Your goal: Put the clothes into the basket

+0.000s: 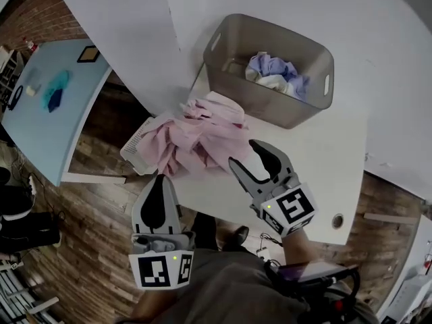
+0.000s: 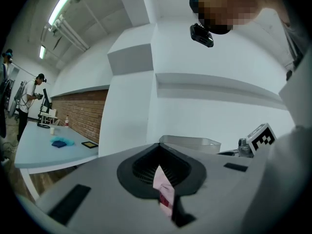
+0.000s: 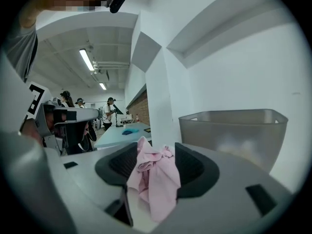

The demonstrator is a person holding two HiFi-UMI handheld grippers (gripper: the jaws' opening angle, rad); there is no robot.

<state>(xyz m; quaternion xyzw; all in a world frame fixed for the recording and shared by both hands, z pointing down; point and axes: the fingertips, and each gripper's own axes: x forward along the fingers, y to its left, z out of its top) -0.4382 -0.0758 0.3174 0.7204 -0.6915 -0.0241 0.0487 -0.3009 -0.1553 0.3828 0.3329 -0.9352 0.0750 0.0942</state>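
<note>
A crumpled pink cloth (image 1: 202,137) lies on the white table (image 1: 317,174), draped over its front left edge, just in front of the grey plastic basket (image 1: 270,103). Lavender and white clothes (image 1: 277,73) lie inside the basket. My left gripper (image 1: 160,181) is off the table's edge at the cloth's lower corner, with its jaws closed on a thin sliver of pink fabric (image 2: 163,191). My right gripper (image 1: 260,160) is open at the cloth's right side. In the right gripper view the pink cloth (image 3: 156,179) sits loosely between its jaws, with the basket (image 3: 234,130) beyond.
A white perforated panel (image 1: 135,144) pokes out from under the cloth at the table's left edge. A light blue table (image 1: 47,127) with a blue cloth (image 1: 54,90) stands at the left over wooden floor. A white wall runs behind the basket. People stand far off (image 3: 109,111).
</note>
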